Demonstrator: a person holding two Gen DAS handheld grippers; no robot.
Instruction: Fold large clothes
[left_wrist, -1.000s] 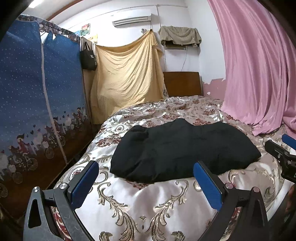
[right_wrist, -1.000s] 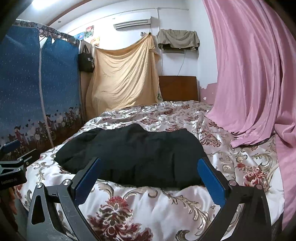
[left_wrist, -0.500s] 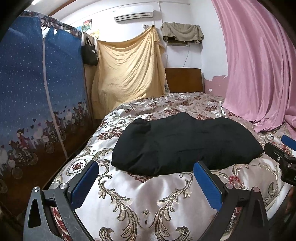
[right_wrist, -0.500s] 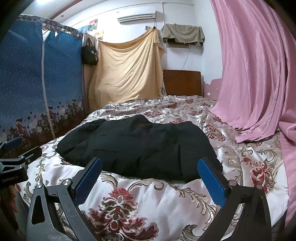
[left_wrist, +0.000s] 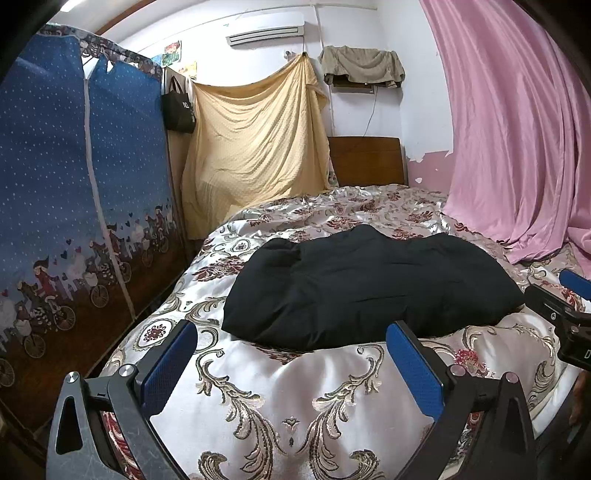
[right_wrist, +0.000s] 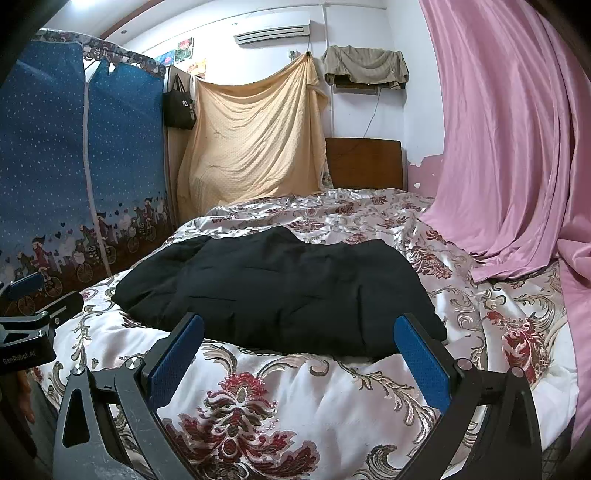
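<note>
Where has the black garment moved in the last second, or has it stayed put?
No. The black garment lies on the same bedspread motifs; only the camera shifted.

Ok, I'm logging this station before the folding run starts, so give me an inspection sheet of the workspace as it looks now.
Surface: bed with floral satin cover, rumpled toward the headboard.
Job's things: black garment lying in a bulky heap mid-bed.
Clutter: nothing seen on the bed besides the garment.
Grippers: left gripper open, empty, short of the garment; right gripper open, empty, at its near edge.
Cables: thin wire hanging down the back wall.
Surroundings: blue fabric wardrobe, yellow sheet, pink curtain, air conditioner.
</note>
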